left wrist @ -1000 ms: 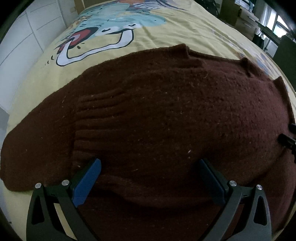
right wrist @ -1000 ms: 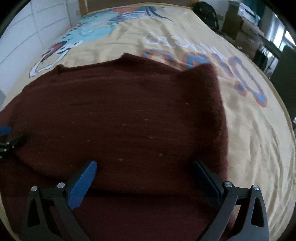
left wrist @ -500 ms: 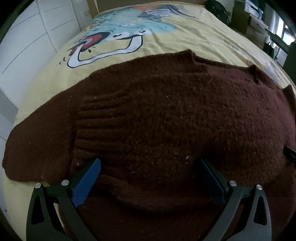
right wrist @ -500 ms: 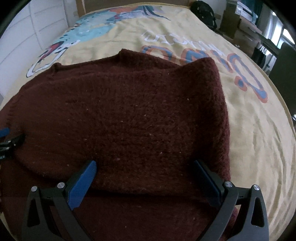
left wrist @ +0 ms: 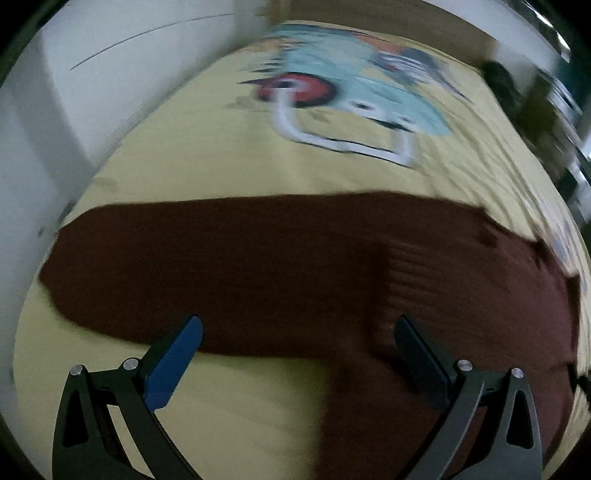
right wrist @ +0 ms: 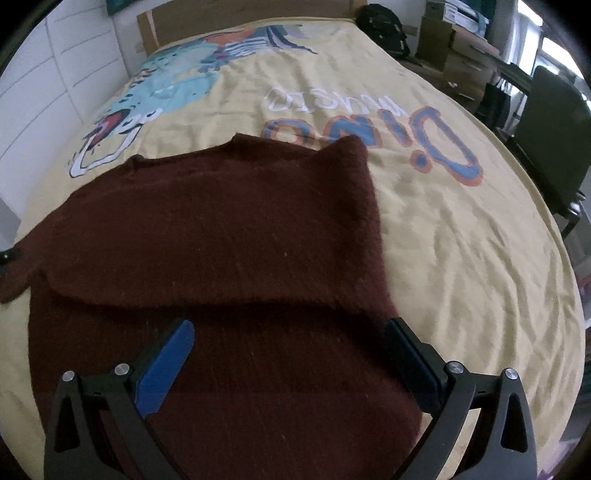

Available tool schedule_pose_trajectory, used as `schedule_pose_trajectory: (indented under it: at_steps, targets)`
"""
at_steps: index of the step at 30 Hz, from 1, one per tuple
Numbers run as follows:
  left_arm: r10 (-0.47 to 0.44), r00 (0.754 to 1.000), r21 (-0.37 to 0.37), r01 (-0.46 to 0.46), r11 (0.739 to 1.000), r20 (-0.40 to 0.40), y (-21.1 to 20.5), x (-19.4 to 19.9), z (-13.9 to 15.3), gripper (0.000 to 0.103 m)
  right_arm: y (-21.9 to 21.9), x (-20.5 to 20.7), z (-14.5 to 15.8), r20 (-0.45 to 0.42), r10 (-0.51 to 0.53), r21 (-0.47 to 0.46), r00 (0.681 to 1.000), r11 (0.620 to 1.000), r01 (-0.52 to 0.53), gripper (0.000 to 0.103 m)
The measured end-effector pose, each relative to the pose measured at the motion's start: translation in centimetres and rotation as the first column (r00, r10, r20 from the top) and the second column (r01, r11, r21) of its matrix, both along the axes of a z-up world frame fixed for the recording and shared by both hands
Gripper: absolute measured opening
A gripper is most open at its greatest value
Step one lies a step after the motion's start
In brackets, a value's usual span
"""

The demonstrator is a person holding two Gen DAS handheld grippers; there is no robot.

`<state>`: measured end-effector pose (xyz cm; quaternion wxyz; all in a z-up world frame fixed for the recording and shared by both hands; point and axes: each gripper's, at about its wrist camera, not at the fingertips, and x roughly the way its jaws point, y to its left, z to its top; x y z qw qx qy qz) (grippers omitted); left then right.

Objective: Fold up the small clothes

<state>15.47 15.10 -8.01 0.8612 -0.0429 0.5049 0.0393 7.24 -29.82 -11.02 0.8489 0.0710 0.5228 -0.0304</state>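
A dark maroon knitted sweater (right wrist: 229,240) lies flat on a yellow bedspread (right wrist: 461,240). Its upper part is folded over the lower part, with the fold edge running across just ahead of my right gripper (right wrist: 288,343). That gripper is open and empty above the sweater's lower part. In the blurred left wrist view one long sleeve (left wrist: 221,266) stretches out to the left. My left gripper (left wrist: 297,341) is open and empty, at the near edge of that sleeve. A tip of the left gripper shows at the far left of the right wrist view (right wrist: 9,254).
The bedspread has a cartoon dinosaur print (right wrist: 159,96) and lettering (right wrist: 369,122). A white wall (left wrist: 55,110) runs along the bed's left side. A dark chair (right wrist: 550,136), a backpack (right wrist: 384,26) and boxes (right wrist: 458,51) stand to the right of the bed.
My left gripper has swung left, from over the sweater's body to the outstretched sleeve. My right gripper has pulled back a little toward the near edge. Both stay open.
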Motion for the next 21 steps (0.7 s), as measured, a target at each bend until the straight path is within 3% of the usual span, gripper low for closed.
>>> schedule_pose_trajectory:
  at_steps: [3, 6, 8, 10, 15, 18, 20, 21]
  targets:
    - [0.137, 0.990, 0.032, -0.137, 0.990, -0.019, 5.4, -0.5, 0.0, 0.102, -0.5, -1.1, 0.4, 0.006, -0.021, 0.023, 1.000, 1.000, 0.021, 0.103]
    - [0.252, 0.967, -0.003, -0.252, 0.968, -0.032, 9.9, -1.1, -0.3, 0.102, -1.2, -2.2, 0.5, 0.004, -0.056, 0.026, 0.998, 0.998, 0.056, 0.103]
    - [0.350, 0.935, -0.053, -0.353, 0.934, -0.056, 13.2, -1.5, -1.1, 0.102, -1.6, -2.6, 0.5, -0.003, -0.074, 0.014, 0.997, 0.997, 0.074, 0.103]
    - [0.453, 0.886, -0.078, -0.460, 0.884, -0.093, 16.2, -1.7, -2.4, 0.102, -1.9, -2.8, 0.3, -0.012, -0.082, 0.006, 0.997, 0.997, 0.082, 0.103]
    - [0.584, 0.784, -0.124, -0.614, 0.779, -0.210, 20.9, -1.7, -6.0, 0.102, -2.3, -3.4, -0.2, -0.040, -0.090, -0.007, 0.995, 0.996, 0.090, 0.103]
    - [0.598, 0.779, -0.115, -0.623, 0.774, -0.188, 21.6, -1.5, -6.1, 0.102, -2.5, -3.4, -0.3, -0.050, -0.099, -0.019, 0.994, 0.995, 0.098, 0.103]
    - [0.560, 0.804, -0.070, -0.582, 0.810, -0.202, 21.3, -0.7, -6.3, 0.102, -2.5, -3.3, -0.4, -0.054, -0.103, -0.025, 0.993, 0.994, 0.102, 0.103]
    - [0.550, 0.809, -0.068, -0.573, 0.817, -0.208, 21.4, -0.6, -6.4, 0.102, -2.4, -3.2, -0.4, -0.054, -0.103, -0.028, 0.993, 0.994, 0.102, 0.103]
